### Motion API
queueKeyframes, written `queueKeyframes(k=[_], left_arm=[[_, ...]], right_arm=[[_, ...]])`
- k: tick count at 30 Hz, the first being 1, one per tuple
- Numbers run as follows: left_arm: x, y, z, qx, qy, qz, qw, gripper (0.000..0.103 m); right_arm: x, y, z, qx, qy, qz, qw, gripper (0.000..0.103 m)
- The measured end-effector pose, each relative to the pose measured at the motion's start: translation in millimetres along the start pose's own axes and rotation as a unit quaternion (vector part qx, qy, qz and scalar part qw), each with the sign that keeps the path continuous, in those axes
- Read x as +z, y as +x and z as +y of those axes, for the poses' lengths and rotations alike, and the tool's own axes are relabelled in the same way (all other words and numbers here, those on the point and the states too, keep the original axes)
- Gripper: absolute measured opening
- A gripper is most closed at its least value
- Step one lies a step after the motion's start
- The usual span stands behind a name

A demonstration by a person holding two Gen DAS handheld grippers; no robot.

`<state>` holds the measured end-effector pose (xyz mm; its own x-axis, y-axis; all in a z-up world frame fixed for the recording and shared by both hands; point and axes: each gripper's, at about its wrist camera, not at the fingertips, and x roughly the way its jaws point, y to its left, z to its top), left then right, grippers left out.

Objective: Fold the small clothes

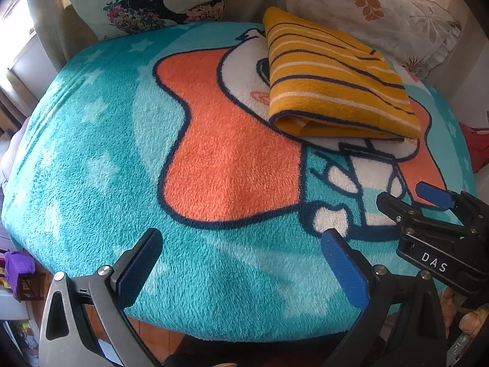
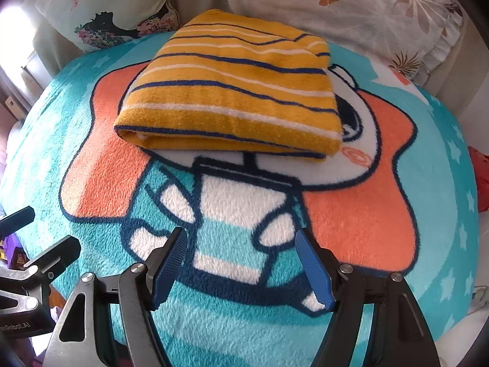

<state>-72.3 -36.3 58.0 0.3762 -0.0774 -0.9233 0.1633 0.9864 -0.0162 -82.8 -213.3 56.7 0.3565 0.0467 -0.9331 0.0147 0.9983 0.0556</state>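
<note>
Folded striped cloth [image 2: 229, 91] on blanket [image 2: 366, 214]

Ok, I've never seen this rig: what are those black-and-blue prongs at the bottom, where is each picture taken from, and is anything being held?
No robot here: a person holds a two-finger clamp in each hand, with a camera looking along its fingers. One picture looks past the left gripper, the other past the right gripper. Both stand open and empty above a teal cartoon blanket. On it lies a folded yellow striped garment, untouched. Floral pillows sit behind it.
</note>
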Motion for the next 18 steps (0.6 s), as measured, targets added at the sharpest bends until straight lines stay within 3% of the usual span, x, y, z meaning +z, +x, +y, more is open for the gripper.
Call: queueKeyframes(k=[18], left_arm=[[-19,-35,-24,0.02,0.026,-0.046,0.9984,0.103]], right_arm=[[-25,-33,-11,-0.005,0.004,-0.037,0.999,0.078]])
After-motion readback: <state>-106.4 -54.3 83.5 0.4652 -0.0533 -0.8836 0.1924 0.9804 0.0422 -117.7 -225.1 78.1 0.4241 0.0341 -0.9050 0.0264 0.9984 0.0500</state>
